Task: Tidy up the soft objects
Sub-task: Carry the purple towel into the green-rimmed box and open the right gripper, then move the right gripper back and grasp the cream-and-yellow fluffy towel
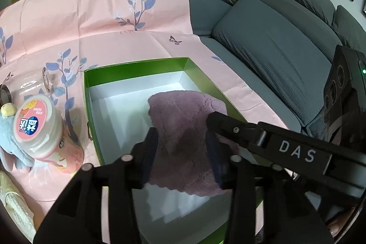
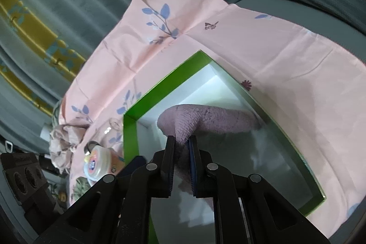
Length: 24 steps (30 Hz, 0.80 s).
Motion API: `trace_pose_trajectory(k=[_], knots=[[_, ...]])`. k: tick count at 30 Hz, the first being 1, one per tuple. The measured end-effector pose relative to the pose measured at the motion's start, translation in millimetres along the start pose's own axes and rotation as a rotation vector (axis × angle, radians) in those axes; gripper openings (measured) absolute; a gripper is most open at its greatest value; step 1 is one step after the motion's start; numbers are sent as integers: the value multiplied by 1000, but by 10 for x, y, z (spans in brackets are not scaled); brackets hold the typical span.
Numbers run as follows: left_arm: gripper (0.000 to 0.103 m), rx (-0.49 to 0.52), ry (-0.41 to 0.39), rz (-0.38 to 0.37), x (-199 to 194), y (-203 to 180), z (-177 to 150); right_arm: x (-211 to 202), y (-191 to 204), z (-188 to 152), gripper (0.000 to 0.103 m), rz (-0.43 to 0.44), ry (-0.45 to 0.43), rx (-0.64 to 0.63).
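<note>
A mauve fleecy towel (image 1: 183, 111) hangs over the white inside of a green-rimmed box (image 1: 135, 70). My left gripper (image 1: 183, 150) stands open around its near end; the towel fills the gap between the two pads without being squeezed thin. My right gripper (image 1: 213, 122) reaches in from the right and touches the towel's right side. In the right wrist view that gripper (image 2: 181, 141) is shut on a pinched fold of the towel (image 2: 212, 118), which stretches away across the box (image 2: 160, 88) toward its right wall.
The box lies on a pink leaf-print cloth (image 1: 91, 22) spread over a grey sofa (image 1: 274, 38). Left of the box are a pink-labelled jar (image 1: 39, 127), a blue plush toy (image 1: 9, 136), a glass lying on its side (image 1: 29, 81) and a cream knitted piece (image 1: 13, 209).
</note>
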State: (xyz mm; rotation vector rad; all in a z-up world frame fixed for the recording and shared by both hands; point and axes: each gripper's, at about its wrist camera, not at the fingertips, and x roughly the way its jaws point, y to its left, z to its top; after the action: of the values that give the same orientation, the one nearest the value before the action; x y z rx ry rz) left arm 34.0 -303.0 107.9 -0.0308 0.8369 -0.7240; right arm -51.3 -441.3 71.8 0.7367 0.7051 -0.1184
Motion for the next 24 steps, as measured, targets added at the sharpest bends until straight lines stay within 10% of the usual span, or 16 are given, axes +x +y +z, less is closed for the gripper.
trace_pose_trajectory(k=[6,16,24], knots=[[73,-14,-43,3,-254,101,9,-222,118,-11,75,-4,-84,-33],[103,-44,-148,72,-898,472,-25,-539,555,-79,90,-8,-180,-140],[102,-138,-197,219,-1475,1051,-279,-529,1124,-310,96,-2,-181,-330]])
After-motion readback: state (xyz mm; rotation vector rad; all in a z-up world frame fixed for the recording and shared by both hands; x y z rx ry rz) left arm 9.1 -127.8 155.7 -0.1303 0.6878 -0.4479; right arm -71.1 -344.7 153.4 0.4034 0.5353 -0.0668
